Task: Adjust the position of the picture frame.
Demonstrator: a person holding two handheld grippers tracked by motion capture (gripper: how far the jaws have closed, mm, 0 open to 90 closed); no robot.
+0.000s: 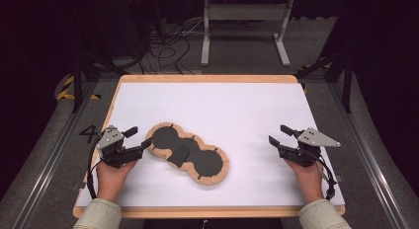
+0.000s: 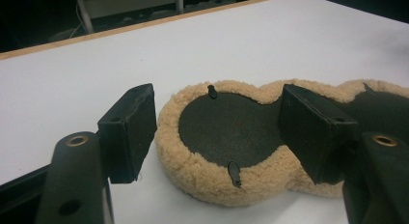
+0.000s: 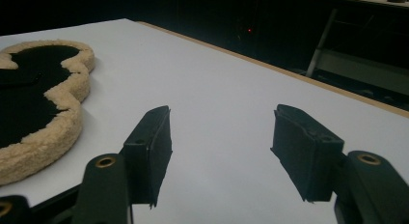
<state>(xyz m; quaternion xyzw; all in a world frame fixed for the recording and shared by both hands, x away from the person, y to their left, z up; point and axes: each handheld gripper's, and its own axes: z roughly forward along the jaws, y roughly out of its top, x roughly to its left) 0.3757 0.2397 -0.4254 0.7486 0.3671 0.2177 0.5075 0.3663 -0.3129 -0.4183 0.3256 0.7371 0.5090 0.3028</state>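
A flat figure-eight pad (image 1: 217,177), black in its two lobes with a tan fleecy rim, lies slantwise on the white sheet left of centre. A small black flap (image 1: 179,155) lies across its waist. My left gripper (image 1: 139,137) stands open right at the pad's left lobe. In the left gripper view the pad (image 2: 193,178) sits just beyond the spread jaws of my left gripper (image 2: 219,127), and the pads press on nothing. My right gripper (image 1: 279,134) is open over bare sheet, well right of the pad. In the right gripper view the pad (image 3: 53,122) lies off to the left of my right gripper (image 3: 222,147).
The white sheet (image 1: 237,105) covers a wooden board (image 1: 207,79) with edges on all sides. Beyond the far edge stand a grey metal frame (image 1: 244,14) and loose cables (image 1: 163,46) on the floor. Metal rails run along both sides of the table.
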